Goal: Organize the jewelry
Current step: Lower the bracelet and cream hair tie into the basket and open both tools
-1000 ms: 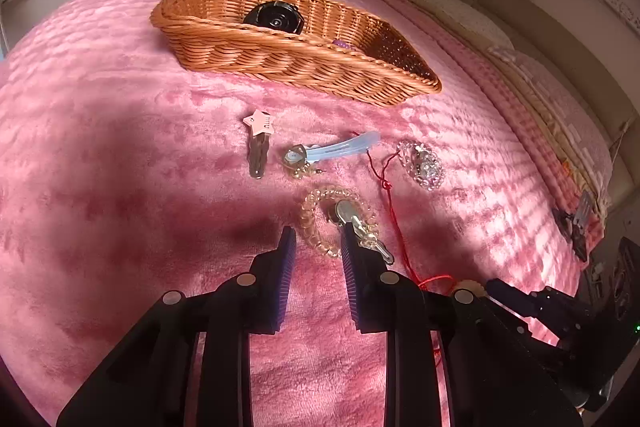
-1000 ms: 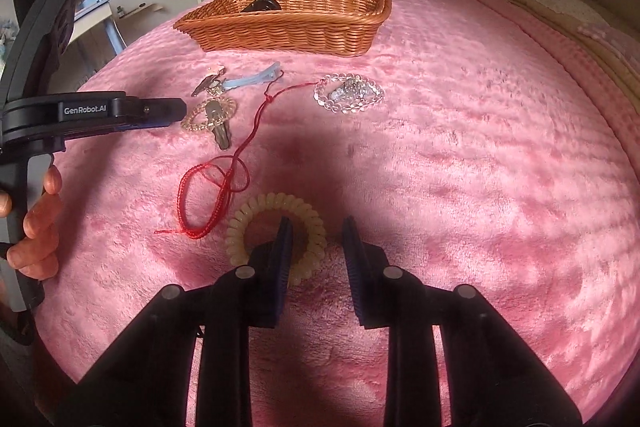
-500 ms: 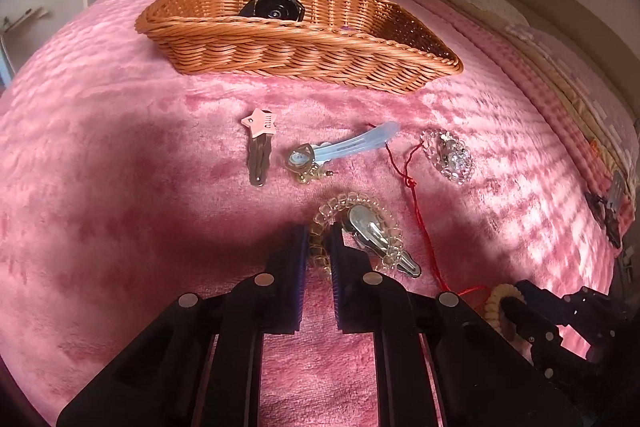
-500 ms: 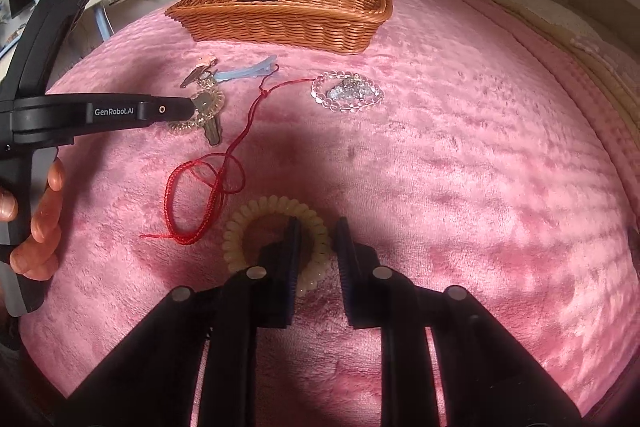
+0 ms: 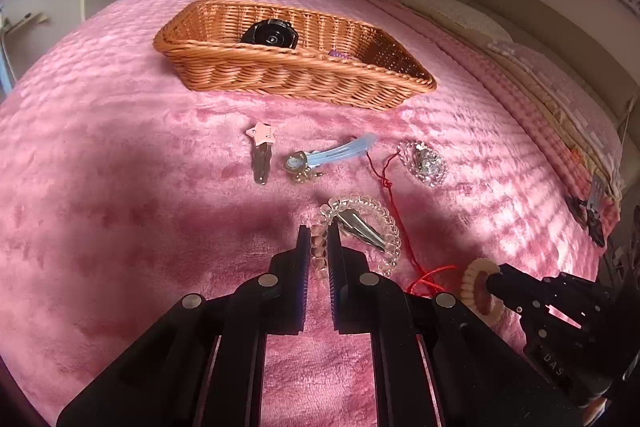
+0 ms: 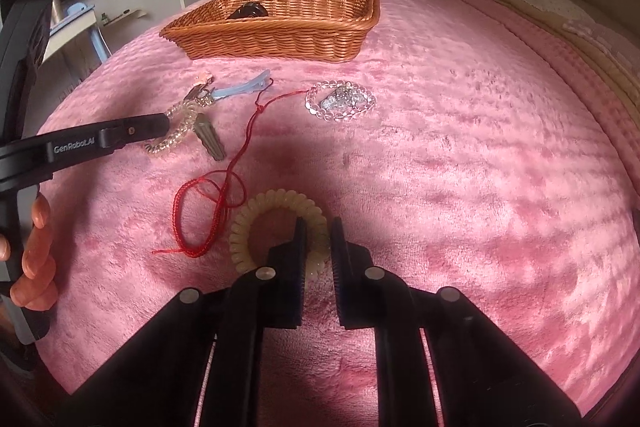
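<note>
Left wrist view: the basket sits far back on the pink bed; a black watch and something small and purple already lie in it, so a little of the job looks done; most is left, I think. Out on the bed are a star clip, a blue clip, a clear bead ring, a red string and a silver clip lying inside a clear coil band; the left gripper is low over the bed, pointing at the basket; its jaws are narrow and pinch the near edge of the clear coil band.

Right wrist view: the right gripper is also low and points forward; its jaws are narrow and hold the near side of a cream coil band, which lies flat on the bed just beside the red string; the left gripper reaches in from the left, held in a hand; the basket is well apart from both bands, so both need carrying there.
</note>
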Motion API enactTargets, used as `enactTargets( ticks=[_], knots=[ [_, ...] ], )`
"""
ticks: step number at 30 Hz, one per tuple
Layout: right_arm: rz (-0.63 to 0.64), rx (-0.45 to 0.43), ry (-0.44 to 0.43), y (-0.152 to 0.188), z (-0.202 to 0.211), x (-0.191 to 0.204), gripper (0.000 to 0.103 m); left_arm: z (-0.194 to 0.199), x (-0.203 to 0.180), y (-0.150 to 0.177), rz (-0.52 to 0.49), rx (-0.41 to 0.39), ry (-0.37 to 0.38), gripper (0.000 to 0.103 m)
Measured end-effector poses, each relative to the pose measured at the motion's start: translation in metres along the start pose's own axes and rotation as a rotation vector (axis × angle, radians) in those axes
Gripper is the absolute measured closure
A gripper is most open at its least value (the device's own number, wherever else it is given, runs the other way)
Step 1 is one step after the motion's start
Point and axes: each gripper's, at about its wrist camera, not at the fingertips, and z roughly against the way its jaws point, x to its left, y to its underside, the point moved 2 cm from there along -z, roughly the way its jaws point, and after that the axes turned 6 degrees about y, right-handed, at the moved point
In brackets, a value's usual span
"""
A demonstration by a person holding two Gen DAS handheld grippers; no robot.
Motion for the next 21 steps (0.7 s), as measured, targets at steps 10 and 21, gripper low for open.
enactTargets(
  ticks=[10, 21],
  knots=[
    [-0.081, -0.098, -0.004, -0.040, 0.034, -0.013, 0.093, 0.050, -0.014, -0.019, -0.028, -0.117, 0.029, 0.096],
    [-0.136, -0.189, -0.060, -0.166, 0.014, -0.014, 0.093, 0.065, -0.008, -0.103, -0.075, -0.239, -0.012, 0.096]
  ],
)
